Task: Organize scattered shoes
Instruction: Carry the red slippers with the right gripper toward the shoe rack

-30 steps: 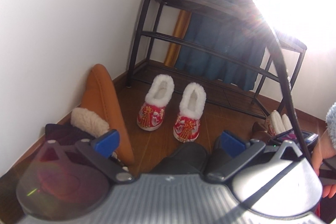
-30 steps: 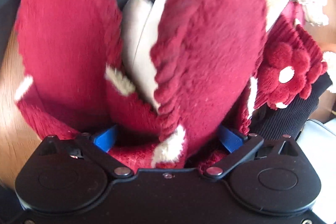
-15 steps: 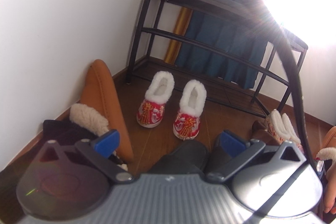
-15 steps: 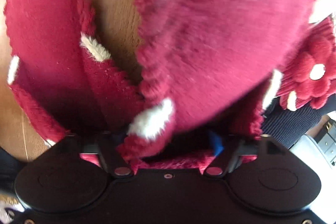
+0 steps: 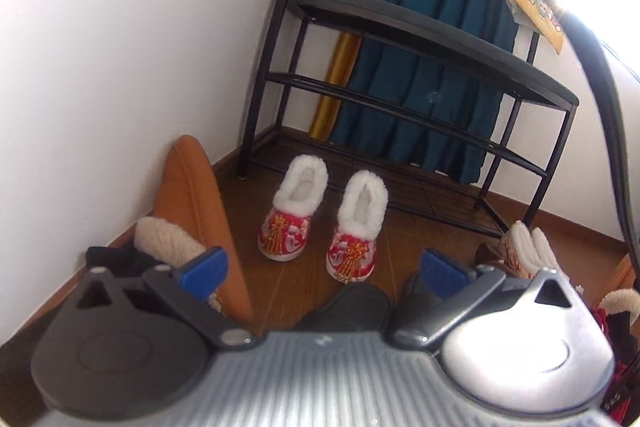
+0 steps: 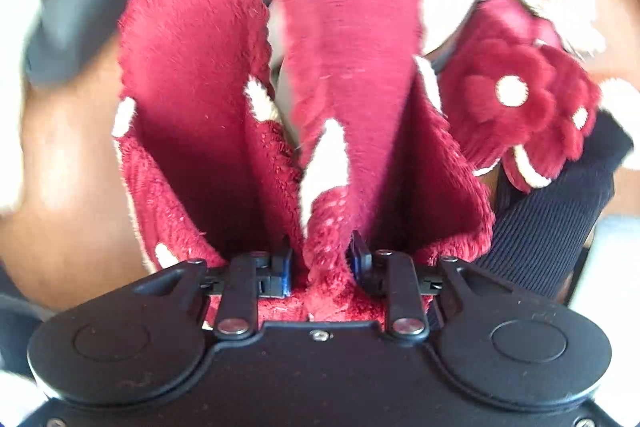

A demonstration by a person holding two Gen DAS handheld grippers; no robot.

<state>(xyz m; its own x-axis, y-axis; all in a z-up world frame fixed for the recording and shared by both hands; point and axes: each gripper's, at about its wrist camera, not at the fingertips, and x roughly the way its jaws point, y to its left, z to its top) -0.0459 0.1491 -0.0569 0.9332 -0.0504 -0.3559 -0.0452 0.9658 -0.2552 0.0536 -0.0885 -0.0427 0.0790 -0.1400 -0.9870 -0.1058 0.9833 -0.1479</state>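
1. The right gripper (image 6: 322, 259) has its jaws pressed together on the dark red slippers (image 6: 344, 75), pinching the knitted edges where the two meet.
2. There are two of these slippers, side by side in front of the right wrist camera. Their long axes run away from the gripper, with the far ends pointing up in the picture.
3. A red flower ornament (image 6: 512, 91) with a white centre sits to the right of them, and a smaller one is just beside it.
4. The left gripper (image 5: 320, 269) has its jaws wide apart and holds nothing.
5. On the wooden floor (image 5: 400, 235) stand two embroidered red shoes (image 5: 320, 219) with white fur lining. They are parallel, near each other, with toes toward the camera and heels toward the black shoe rack (image 5: 420, 39).
6. One orange slipper (image 5: 192, 195) leans on its edge near the white wall (image 5: 120, 47).
7. Two dark slippers (image 5: 352, 307) lie between the blue pads.
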